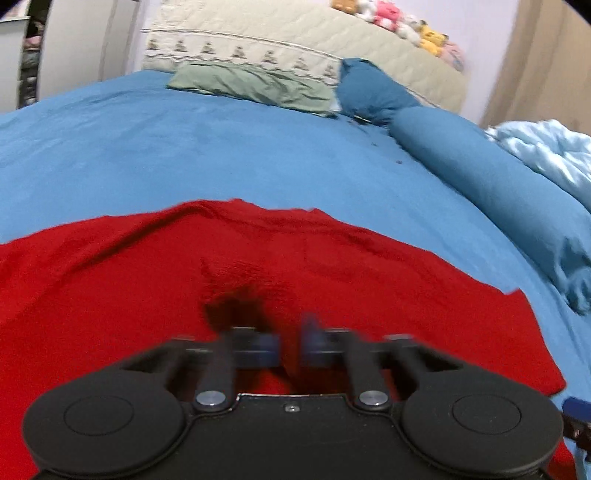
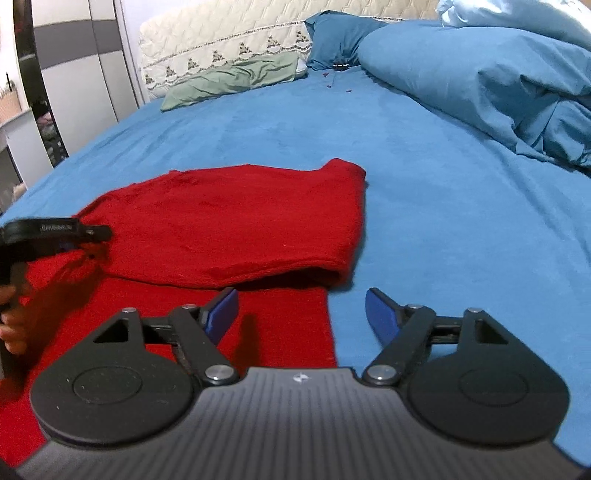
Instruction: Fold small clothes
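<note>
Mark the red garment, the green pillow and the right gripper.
red garment [image 2: 236, 218]: right wrist view, on the folded-over upper layer.
green pillow [image 2: 236, 79]: right wrist view, on its creased middle.
right gripper [image 2: 301, 314]: right wrist view, midway between its blue fingertips.

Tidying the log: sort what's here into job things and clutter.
Job: red garment; left gripper; right gripper.
Lying about: green pillow; blue duvet; plush toys; blue sheet.

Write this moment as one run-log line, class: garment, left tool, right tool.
garment: red garment partly folded on blue bed sheet | left tool: blurred, nearly shut over garment | right tool: open, empty
</note>
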{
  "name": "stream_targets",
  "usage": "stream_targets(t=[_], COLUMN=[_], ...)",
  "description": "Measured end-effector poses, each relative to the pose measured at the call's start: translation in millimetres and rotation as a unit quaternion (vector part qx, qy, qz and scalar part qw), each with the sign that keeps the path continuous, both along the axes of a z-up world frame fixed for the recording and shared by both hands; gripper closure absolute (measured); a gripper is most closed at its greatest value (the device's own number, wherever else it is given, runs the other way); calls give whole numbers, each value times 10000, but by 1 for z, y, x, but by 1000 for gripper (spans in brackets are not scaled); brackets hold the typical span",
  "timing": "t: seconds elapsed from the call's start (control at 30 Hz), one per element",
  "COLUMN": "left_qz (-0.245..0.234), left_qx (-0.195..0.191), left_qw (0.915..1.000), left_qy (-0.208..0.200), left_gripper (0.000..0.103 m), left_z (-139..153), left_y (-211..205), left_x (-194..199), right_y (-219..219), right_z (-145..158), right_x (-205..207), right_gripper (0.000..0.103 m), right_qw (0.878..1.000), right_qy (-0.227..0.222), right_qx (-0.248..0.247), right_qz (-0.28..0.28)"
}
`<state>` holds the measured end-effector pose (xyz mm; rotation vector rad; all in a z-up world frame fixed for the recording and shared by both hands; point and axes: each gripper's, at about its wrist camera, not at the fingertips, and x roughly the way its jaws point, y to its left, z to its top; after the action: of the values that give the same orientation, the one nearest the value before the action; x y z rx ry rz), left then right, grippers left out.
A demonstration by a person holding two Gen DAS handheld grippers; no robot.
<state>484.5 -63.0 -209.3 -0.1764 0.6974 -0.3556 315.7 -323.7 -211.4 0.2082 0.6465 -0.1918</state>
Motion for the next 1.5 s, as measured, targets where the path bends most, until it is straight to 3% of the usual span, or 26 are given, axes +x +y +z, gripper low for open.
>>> stream_targets(t=[0.1, 0.27, 0.37, 0.57, 0.7, 0.83, 1.0, 1.1, 1.17, 1.23, 1.3, 1.43, 1.5], left_qz=[162, 874, 1072, 1234, 1191, 1154, 1548, 1568, 1520, 1462, 1354, 1176, 1043], left_qx=[-195, -12, 175, 210, 249, 581, 1302, 1104, 899, 872, 811, 732, 798], left_qw=[9991, 9886, 9839, 9852, 9877, 9900, 9793, 9812, 9841, 9854, 9874, 9900, 9907], left_qy=[-334, -1223, -1420, -1169, -984, -571, -2, 235, 194, 48, -59, 249, 349], left_gripper=[98, 98, 98, 98, 97, 79, 76, 74, 59, 52, 52, 55, 78], left_z=[17, 58, 65, 52, 40, 22, 10, 13, 21, 29, 32, 18, 8], left_y=[14, 55, 74, 93, 99, 113, 136, 154, 158, 155, 149, 141, 136], left_x=[-5, -28, -35, -33, -42, -52, -69, -81, -84, -78, -63, -21, -12], right_y=[-1, -1, 3, 12, 4, -15, -29, -29, -23, -16, -6, 10, 15], right_z=[-3, -8, -9, -14, -10, -12, -12, -4, 6, 15, 22, 27, 28], right_x=[6, 18, 29, 60, 67, 63, 55, 50, 45, 42, 46, 54, 56], right_gripper=[11, 11, 11, 12, 14, 14, 13, 11, 11, 11, 11, 11, 11], right_qw=[9998, 9984, 9972, 9938, 9927, 9955, 9968, 9965, 9964, 9973, 9976, 9973, 9972], right_qy=[109, 284, 345, 328, 190, 302, 350, 370, 253, 54, -69, -178, -188], right_qx=[-173, -466, -616, -991, -1188, -863, -699, -732, -812, -713, -622, -565, -530], right_qz=[20, 117, 237, 388, -80, -256, -188, -134, -49, 141, 297, 442, 491])
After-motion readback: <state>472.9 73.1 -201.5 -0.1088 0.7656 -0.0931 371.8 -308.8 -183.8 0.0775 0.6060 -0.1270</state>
